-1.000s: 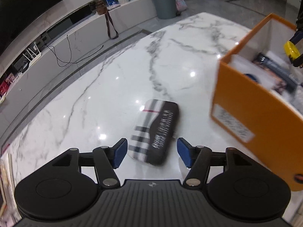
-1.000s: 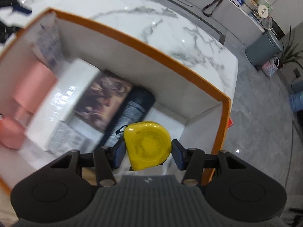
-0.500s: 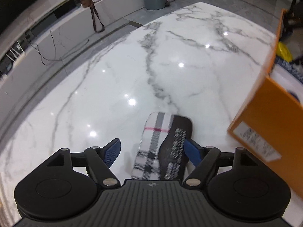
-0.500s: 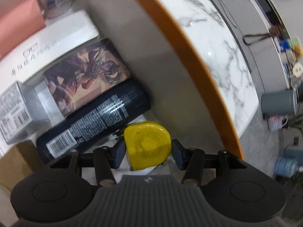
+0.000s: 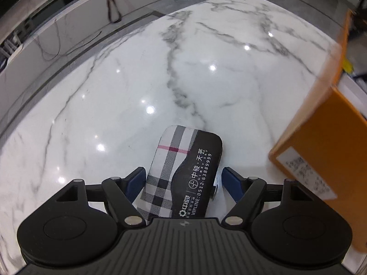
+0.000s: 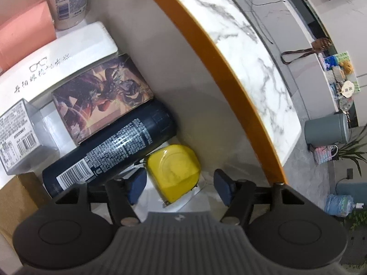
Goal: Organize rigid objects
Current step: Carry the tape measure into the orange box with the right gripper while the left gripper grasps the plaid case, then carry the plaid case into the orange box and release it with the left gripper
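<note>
While the right gripper (image 6: 180, 186) fingers spread, freeing the yellow tape measure (image 6: 174, 171) inside the orange cardboard box (image 6: 220, 64), the left gripper (image 5: 183, 182) straddles, wide, the plaid glasses case (image 5: 183, 174) left on the marble counter (image 5: 137, 80).

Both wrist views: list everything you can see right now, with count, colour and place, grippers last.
Marble table: one, white with grey veins, under everything.
Orange box: one, orange outside, pale inside, on the table.
Plaid case: one, black, white and red check, on the table between the left fingers.
Tape measure: one, yellow, on the box floor, near the corner.
Spray can: one, dark blue, lying beside the tape measure.
Illustrated box: one, purple-brown art.
White case: one.
Grey carton: one.
Pink box: one.
White tube: one.
Bin: one, grey, on the floor.
Left gripper: open around the case.
Right gripper: jaws just opened, tape measure released.
</note>
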Demonstrator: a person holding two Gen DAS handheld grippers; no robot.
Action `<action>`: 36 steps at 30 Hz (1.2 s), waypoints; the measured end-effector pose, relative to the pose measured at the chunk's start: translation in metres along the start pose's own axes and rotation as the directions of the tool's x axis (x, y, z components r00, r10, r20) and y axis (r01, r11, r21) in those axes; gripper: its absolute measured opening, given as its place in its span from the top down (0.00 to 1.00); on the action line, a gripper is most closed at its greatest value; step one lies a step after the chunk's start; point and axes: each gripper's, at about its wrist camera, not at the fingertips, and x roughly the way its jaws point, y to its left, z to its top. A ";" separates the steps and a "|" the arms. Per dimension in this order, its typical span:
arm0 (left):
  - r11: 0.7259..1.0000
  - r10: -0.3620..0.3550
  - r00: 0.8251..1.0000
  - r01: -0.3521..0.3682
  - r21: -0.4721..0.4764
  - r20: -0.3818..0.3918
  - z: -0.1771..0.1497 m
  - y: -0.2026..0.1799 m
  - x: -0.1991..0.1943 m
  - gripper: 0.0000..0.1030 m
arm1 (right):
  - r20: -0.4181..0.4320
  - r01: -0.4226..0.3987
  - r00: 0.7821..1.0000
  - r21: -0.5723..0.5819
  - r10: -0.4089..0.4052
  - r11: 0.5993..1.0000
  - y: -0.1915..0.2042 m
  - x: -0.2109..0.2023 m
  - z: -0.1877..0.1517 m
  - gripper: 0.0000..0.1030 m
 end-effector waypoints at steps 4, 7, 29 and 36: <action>1.000 0.002 0.999 -0.004 -0.031 -0.035 0.004 -0.002 -0.002 0.26 | 0.019 0.017 1.000 0.029 -0.018 0.999 0.003 -0.006 -0.003 0.36; 0.999 0.032 0.999 -0.033 -0.038 -0.031 0.001 -0.010 -0.005 0.26 | 0.038 0.014 0.999 0.066 -0.017 0.998 0.006 -0.009 -0.003 0.36; 0.999 -0.014 0.979 0.022 -0.038 0.202 0.012 -0.108 -0.187 0.27 | 0.222 -0.046 0.974 0.345 -0.034 0.937 0.017 -0.102 -0.046 0.38; 0.972 -0.163 0.973 0.186 -0.141 0.163 0.058 -0.179 -0.176 0.27 | 0.225 -0.018 0.970 0.449 -0.094 0.894 0.008 -0.117 -0.074 0.38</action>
